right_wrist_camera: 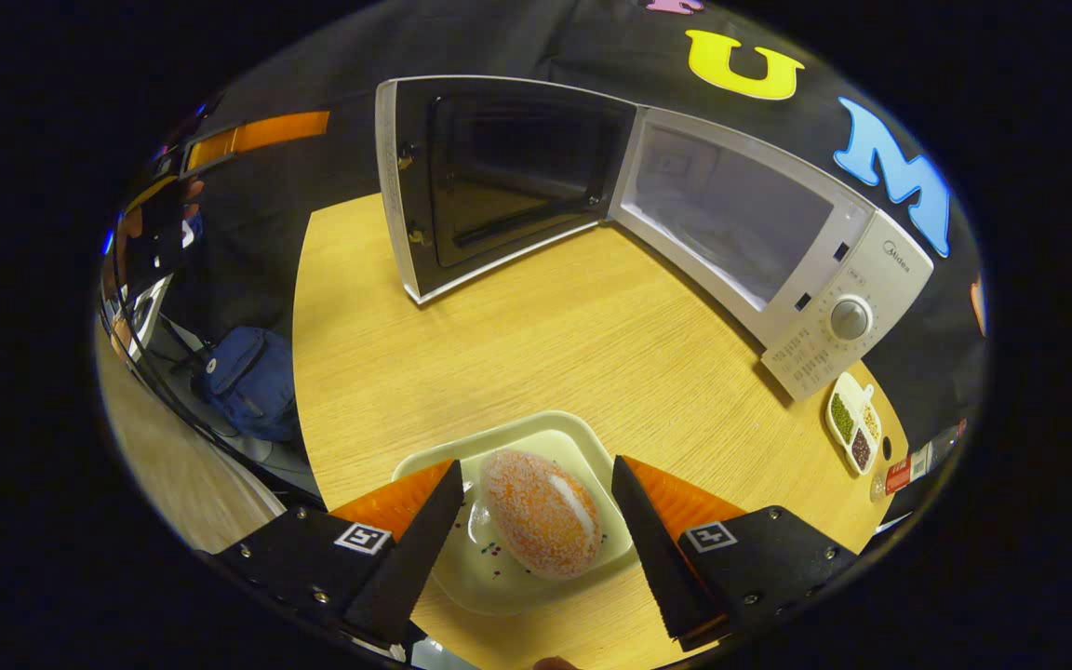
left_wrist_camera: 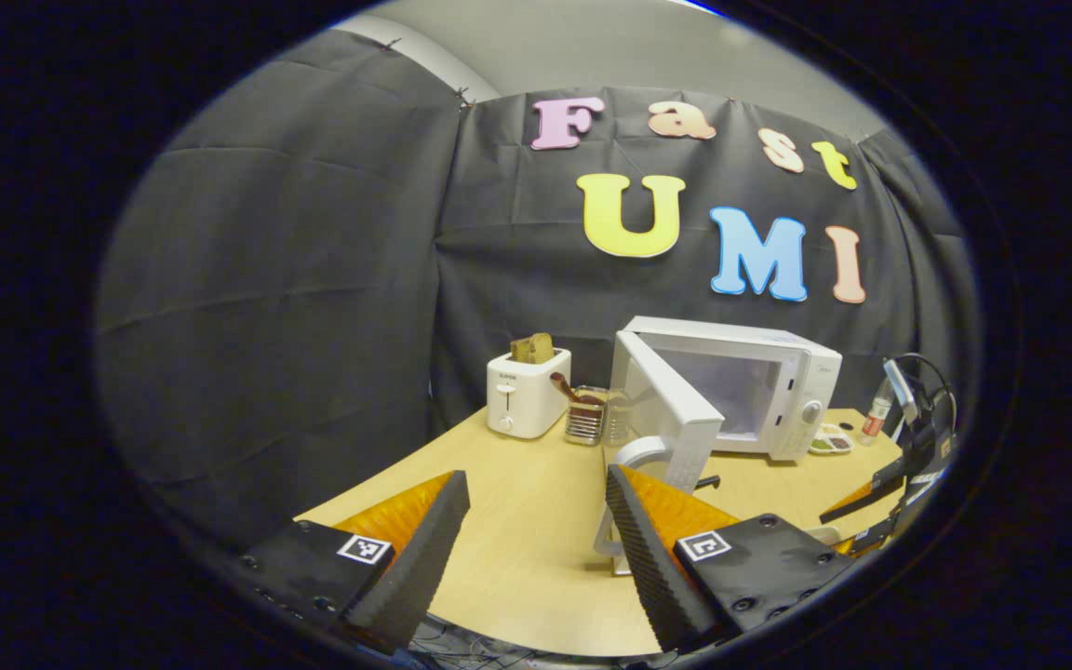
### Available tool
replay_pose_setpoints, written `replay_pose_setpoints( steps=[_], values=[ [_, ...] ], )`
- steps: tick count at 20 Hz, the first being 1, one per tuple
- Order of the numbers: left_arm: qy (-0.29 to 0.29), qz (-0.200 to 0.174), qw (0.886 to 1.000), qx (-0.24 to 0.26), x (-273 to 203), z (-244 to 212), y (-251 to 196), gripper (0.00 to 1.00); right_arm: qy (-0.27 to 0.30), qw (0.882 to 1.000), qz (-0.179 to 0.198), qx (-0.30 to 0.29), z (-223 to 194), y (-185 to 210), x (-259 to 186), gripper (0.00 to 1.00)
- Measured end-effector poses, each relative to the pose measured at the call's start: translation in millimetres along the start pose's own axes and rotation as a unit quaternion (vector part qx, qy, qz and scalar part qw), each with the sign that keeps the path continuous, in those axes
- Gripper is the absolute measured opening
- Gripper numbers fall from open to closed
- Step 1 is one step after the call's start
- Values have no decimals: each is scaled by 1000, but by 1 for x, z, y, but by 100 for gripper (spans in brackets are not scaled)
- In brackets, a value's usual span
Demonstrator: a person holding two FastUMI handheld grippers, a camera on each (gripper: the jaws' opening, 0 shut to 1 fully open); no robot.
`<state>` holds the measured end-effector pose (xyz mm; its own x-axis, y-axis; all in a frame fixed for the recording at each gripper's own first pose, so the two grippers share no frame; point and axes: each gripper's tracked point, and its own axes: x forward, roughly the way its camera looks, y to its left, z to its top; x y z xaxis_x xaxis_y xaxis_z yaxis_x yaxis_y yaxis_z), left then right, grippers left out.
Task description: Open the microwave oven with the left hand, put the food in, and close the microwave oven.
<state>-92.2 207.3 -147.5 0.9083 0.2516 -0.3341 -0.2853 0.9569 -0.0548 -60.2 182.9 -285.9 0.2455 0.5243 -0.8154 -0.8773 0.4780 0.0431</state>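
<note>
White microwave [right_wrist_camera: 778, 251] open, sugared bun [right_wrist_camera: 541, 512] plated

The setting is a staged kitchen corner inside a recording booth, not a lived-in home: black cloth walls [left_wrist_camera: 294, 279] enclose a single light wooden table [left_wrist_camera: 536, 521]. The landmark is a white microwave oven [left_wrist_camera: 759, 391] with its door [right_wrist_camera: 489, 186] swung open; to its left stand a white two-slot toaster holding brown bread slices [left_wrist_camera: 527, 391] and a clear utensil holder [left_wrist_camera: 585, 416]. Off its right front corner lies a small divided condiment dish [right_wrist_camera: 854, 421], and a blue backpack [right_wrist_camera: 252, 377] sits on the floor beyond the table edge.
</note>
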Motion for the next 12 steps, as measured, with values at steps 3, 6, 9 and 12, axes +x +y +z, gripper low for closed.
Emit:
replay_pose_setpoints(
  steps=[3, 6, 9, 12],
  values=[
    [3, 14, 1000, 0, 2, -3, 10, 96, 30, 999, 14, -2, -20, -2, 11, 99],
    [13, 17, 1000, 5, 1, -7, 13, 96, 49, 999, 19, -3, -32, -2, 19, 99],
    [15, 16, 1000, 19, 0, -8, 11, 96, 56, 998, 13, -9, -32, -4, 20, 85],
    [10, 7, 1000, 16, 1, -5, 3, 96, 40, 998, -14, -35, -18, -12, 12, 78]
  ],
)
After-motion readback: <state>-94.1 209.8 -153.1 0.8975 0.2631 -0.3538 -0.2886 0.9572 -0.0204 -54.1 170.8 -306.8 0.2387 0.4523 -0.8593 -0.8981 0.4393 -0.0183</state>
